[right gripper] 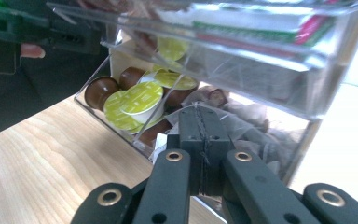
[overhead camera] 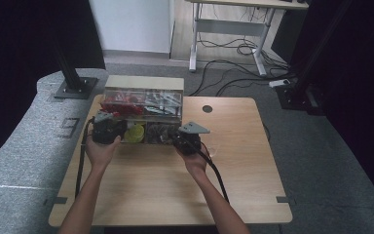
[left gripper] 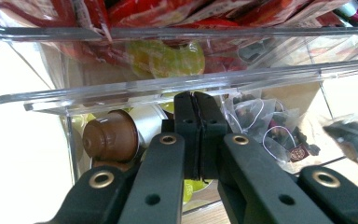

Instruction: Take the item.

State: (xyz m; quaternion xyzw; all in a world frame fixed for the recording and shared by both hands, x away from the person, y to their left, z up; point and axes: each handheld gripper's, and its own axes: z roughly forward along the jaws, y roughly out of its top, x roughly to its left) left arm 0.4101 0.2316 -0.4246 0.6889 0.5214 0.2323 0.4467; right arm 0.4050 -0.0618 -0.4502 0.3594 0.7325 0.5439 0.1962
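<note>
1. The clear plastic organizer (overhead camera: 143, 109) stands at the far edge of the wooden table (overhead camera: 141, 195) in the high view, red packets (overhead camera: 119, 105) in its upper tier and a yellow-green pod (overhead camera: 135, 132) in the lower tier. The left gripper (overhead camera: 108, 129) is pressed to the organizer's front at its left end, the right gripper (overhead camera: 187, 139) to the front near its right end. A person's hands and forearms reach both from the near side. From up here I cannot tell how the jaws stand.

2. In the left gripper view, the left gripper (left gripper: 196, 105) has its two black jaws pressed flat together with nothing between them. Their tips sit against the front of the organizer (left gripper: 121, 91), just under a clear horizontal rim. Behind the wall, left of the jaws, lies a brown coffee capsule (left gripper: 111, 136); right of them are mesh tea bags (left gripper: 265, 126). Red packets (left gripper: 168, 11) fill the tier above.

3. In the right gripper view, the right gripper (right gripper: 199, 114) likewise has its jaws closed tight on each other, gripping nothing, tips right at the organizer's (right gripper: 279, 60) lower front. Green-lidded capsules (right gripper: 137, 100) and brown ones (right gripper: 100, 91) lie in the compartment left of the jaws, pale tea bags (right gripper: 256, 128) behind and right of them. The other gripper (right gripper: 37, 28) shows dark at the organizer's far end, a fingertip beside it.
</note>
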